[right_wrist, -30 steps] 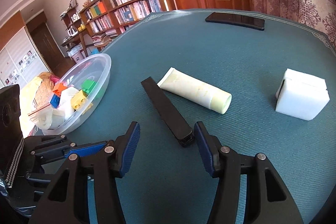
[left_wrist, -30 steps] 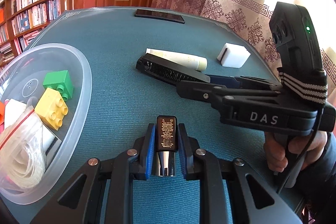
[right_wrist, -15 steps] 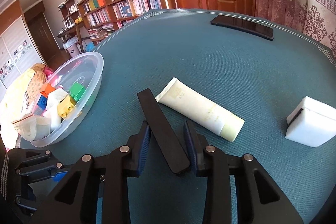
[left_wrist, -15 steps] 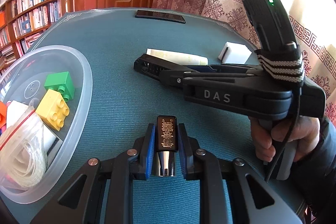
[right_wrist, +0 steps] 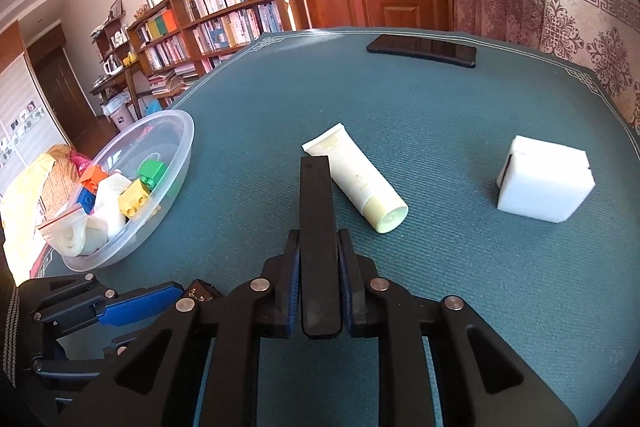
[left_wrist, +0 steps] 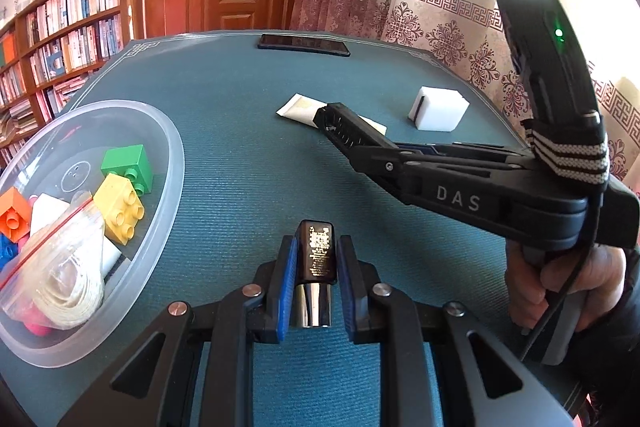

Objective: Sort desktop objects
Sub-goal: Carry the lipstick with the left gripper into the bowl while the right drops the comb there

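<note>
At the far left a clear round plastic tub [left_wrist: 168, 163] sits on the teal-covered counter [left_wrist: 248, 187]. It holds a green toy brick [left_wrist: 126, 163], a yellow toy brick [left_wrist: 120, 205], an orange toy brick [left_wrist: 14, 213] and a clear zip bag with a red seal strip [left_wrist: 60, 267], all piled together. Just right of the tub, the left tool [left_wrist: 314, 263] is clamped on a small black bottle with gold print and a shiny metal cap [left_wrist: 316, 255]; its blue-lined fingers [left_wrist: 286, 267] press both sides of the bottle, which lies lengthwise between them, cap toward the camera.

Further right, the right tool [right_wrist: 320, 267] is closed tight on a long flat black bar [right_wrist: 316, 227], gripping it near one end while the rest juts forward. In the left wrist view the bar's far end appears raised off the counter, and its tip overlaps a cream squeeze tube with a pale yellow cap [right_wrist: 356, 179] that lies flat on the counter. A hand [left_wrist: 560, 291] grips the right tool's handle at the right edge of that view.

Well to the right of the tube stands a white foam block with a dark slit in one side [right_wrist: 544, 183]. Near the far edge of the counter lies a black smartphone [right_wrist: 424, 49], face up, apart from everything else.
</note>
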`<state>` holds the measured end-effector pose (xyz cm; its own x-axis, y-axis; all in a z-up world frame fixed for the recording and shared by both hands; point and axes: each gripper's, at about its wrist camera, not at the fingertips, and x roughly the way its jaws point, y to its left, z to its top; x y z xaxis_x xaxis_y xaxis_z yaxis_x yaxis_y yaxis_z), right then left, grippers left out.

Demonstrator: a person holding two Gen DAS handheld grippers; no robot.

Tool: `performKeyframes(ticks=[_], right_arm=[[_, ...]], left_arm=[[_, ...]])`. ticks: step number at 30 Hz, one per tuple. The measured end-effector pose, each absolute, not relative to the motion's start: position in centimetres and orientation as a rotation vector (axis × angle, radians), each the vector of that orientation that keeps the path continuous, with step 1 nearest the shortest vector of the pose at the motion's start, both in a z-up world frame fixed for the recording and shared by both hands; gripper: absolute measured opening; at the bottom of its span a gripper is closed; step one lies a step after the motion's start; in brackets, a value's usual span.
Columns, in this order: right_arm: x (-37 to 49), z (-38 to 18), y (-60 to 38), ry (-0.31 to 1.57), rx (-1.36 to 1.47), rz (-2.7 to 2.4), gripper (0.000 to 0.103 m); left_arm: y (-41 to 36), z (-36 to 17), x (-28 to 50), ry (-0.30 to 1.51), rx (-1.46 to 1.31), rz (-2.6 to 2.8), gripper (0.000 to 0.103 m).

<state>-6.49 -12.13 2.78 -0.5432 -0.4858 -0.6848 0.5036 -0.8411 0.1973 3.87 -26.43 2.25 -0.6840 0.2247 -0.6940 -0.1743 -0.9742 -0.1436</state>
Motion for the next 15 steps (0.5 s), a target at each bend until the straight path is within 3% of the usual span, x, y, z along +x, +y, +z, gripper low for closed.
performKeyframes(ticks=[15], right_arm=[[-2.6, 4.8, -10.9, -0.074, 0.962, -2.38, 0.018]], left_arm=[[-27.4, 4.5, 6.3, -0.102, -1.04, 2.751, 0.022]])
